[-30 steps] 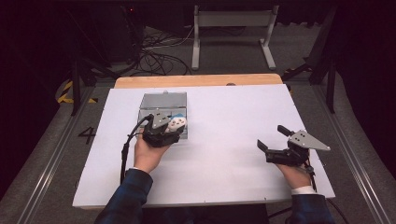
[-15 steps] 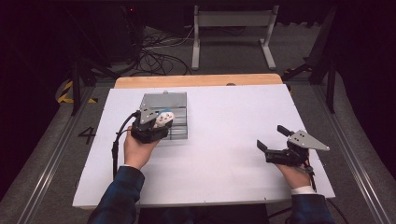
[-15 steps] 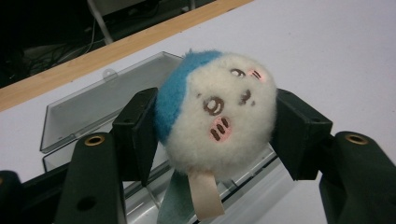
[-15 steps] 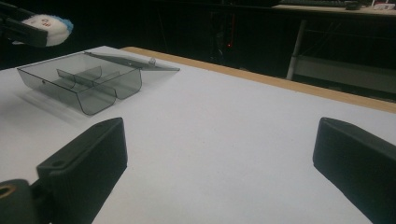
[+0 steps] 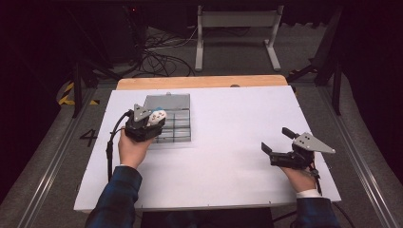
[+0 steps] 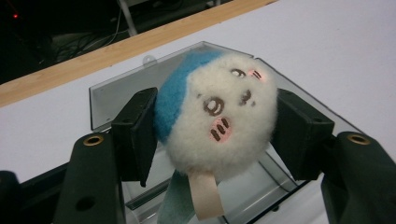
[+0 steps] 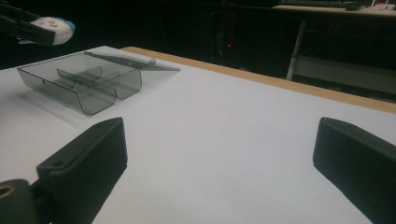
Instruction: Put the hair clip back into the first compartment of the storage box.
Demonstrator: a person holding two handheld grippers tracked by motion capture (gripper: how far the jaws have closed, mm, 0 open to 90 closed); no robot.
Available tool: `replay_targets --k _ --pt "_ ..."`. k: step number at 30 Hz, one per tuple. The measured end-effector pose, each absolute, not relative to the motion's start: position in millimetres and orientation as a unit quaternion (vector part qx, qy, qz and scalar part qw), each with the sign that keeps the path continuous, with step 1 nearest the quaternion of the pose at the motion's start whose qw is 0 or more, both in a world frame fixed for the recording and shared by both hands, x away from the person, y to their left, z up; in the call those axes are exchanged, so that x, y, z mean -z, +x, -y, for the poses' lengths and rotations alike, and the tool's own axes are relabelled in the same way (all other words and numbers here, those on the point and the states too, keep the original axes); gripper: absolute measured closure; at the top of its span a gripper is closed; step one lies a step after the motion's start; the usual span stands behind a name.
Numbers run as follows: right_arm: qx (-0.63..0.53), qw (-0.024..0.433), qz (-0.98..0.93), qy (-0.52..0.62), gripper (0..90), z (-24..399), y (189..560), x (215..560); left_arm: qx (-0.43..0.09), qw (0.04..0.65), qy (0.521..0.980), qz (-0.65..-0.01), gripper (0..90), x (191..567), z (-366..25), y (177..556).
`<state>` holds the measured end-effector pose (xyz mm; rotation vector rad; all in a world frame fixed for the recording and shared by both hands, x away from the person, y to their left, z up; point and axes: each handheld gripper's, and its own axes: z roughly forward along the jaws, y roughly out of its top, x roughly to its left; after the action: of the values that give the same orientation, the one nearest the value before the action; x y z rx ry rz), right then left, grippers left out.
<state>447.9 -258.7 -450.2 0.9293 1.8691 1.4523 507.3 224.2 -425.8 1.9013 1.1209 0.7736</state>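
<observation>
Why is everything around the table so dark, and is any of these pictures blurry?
High view: light falls on the white table alone, the floor beyond stays dim. Left gripper view: the plush toy is sharp, the table edge behind it soft. Right gripper view: the near jaws are blurred, the clear box is crisp.

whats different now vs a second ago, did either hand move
The left gripper, shut on the plush toy throughout, has drifted to the left over the clear compartment box, from its middle toward its left edge. The toy was not let go and is held above the box. The right gripper stayed open and in place at the right of the white table, and the box did not shift.
</observation>
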Motion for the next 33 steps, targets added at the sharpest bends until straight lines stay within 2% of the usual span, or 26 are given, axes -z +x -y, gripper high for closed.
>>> replay_targets --k 33 --pt "-0.549 0.294 -0.702 0.345 3.6 257.6 447.1 449.6 -0.308 0.322 0.737 -0.509 36.6 456.1 -240.7 541.6"
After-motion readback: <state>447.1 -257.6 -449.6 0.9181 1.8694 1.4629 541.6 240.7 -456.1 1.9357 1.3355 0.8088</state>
